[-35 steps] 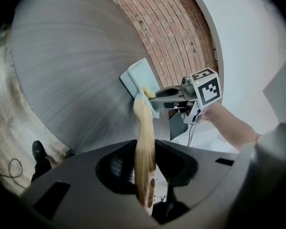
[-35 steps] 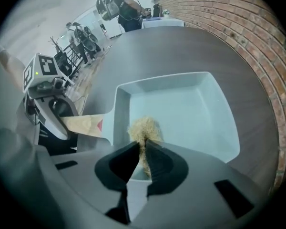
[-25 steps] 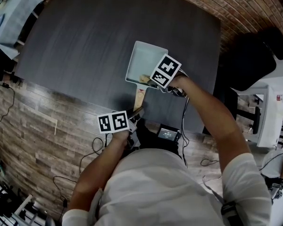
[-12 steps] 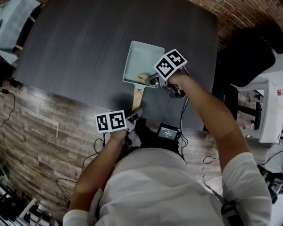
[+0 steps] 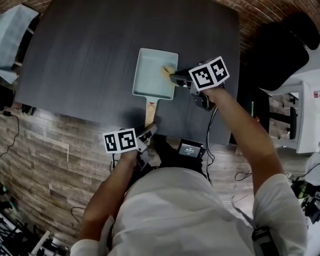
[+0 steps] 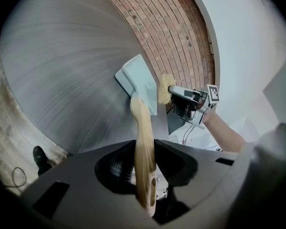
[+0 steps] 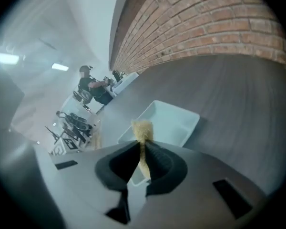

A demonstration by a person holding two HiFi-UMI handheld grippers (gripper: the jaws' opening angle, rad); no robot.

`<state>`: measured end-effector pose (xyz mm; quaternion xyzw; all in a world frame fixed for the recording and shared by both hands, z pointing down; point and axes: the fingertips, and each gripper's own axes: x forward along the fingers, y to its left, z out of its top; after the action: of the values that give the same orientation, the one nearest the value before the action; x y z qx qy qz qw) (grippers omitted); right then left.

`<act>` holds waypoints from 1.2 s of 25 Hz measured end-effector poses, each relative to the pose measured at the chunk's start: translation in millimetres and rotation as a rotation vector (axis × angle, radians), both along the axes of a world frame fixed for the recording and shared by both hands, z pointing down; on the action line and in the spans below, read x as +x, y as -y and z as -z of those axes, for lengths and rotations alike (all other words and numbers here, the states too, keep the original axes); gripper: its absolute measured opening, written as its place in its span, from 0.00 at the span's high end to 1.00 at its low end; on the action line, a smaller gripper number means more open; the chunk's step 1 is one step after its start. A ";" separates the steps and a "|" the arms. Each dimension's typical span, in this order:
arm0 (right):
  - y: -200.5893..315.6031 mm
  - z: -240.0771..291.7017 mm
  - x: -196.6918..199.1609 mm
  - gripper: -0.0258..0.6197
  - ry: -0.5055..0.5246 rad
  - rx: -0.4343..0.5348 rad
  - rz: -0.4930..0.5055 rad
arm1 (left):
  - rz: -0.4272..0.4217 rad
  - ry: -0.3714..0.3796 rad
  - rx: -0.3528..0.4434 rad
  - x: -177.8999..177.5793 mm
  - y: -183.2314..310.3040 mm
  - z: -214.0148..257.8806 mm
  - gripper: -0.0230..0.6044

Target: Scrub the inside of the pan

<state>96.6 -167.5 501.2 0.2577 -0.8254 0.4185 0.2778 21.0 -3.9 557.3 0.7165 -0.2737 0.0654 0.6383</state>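
Observation:
A pale blue-green rectangular pan (image 5: 152,76) lies on the dark table (image 5: 90,47), its wooden handle (image 5: 149,110) pointing toward me. My left gripper (image 5: 148,129) is shut on the end of that handle (image 6: 144,142), near the table's front edge. My right gripper (image 5: 173,77) is shut on a yellow sponge (image 5: 167,71), held at the pan's far right rim. In the right gripper view the sponge (image 7: 142,130) sticks out of the jaws above the pan (image 7: 174,120). From the left gripper view, the sponge (image 6: 163,88) hangs just right of the pan (image 6: 136,75).
A black chair (image 5: 285,52) and white furniture (image 5: 309,116) stand right of the table. A small black device (image 5: 191,149) and cables lie below the table's near edge. A cloth-covered table (image 5: 10,31) is at far left. A person (image 7: 90,87) sits far off.
My right gripper rose with the sponge out of the pan's near right corner, rolled, and moved to the far right rim. The left gripper kept its hold on the handle.

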 end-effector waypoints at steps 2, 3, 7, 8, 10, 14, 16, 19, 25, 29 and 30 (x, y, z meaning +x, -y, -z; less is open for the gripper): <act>11.8 -6.5 21.8 0.90 -0.118 0.083 -0.021 | -0.007 0.000 0.006 0.4 -0.7 0.1 0.78; 17.5 -10.6 32.9 0.90 -0.177 0.109 -0.034 | -0.012 0.004 0.009 0.6 -1.0 0.1 0.78; 41.1 -29.0 71.5 0.90 -0.391 0.168 -0.078 | -0.024 0.025 0.018 1.8 -1.3 0.3 0.78; 47.2 -32.4 77.9 0.90 -0.426 0.174 -0.091 | -0.026 0.029 0.018 1.9 -1.5 0.3 0.78; 59.1 -37.4 87.0 0.90 -0.473 0.177 -0.120 | -0.034 0.036 0.020 2.0 -1.7 0.4 0.78; 79.6 -45.7 99.3 0.90 -0.534 0.163 -0.164 | -0.058 0.049 0.020 3.0 -2.5 0.7 0.79; 84.5 -50.8 100.2 0.90 -0.547 0.144 -0.163 | -0.074 0.053 0.020 4.4 -2.5 0.5 0.79; 79.4 -58.2 88.6 0.90 -0.546 0.118 -0.106 | -0.108 0.063 0.028 4.3 -2.8 -0.9 0.79; 63.2 -62.4 77.3 0.90 -0.528 0.113 -0.016 | -0.172 0.071 0.047 4.9 -4.1 -0.6 0.79; 54.2 -63.4 74.8 0.90 -0.509 0.110 0.011 | -0.196 0.068 0.051 4.8 -5.7 -0.7 0.78; 50.9 -63.6 73.5 0.90 -0.502 0.108 0.019 | -0.202 0.068 0.052 4.9 -6.3 -0.8 0.78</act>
<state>170.1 -218.4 564.8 0.3603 -0.7541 0.2941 0.4637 25.9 2.4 558.1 0.7540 -0.2234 0.1468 0.6001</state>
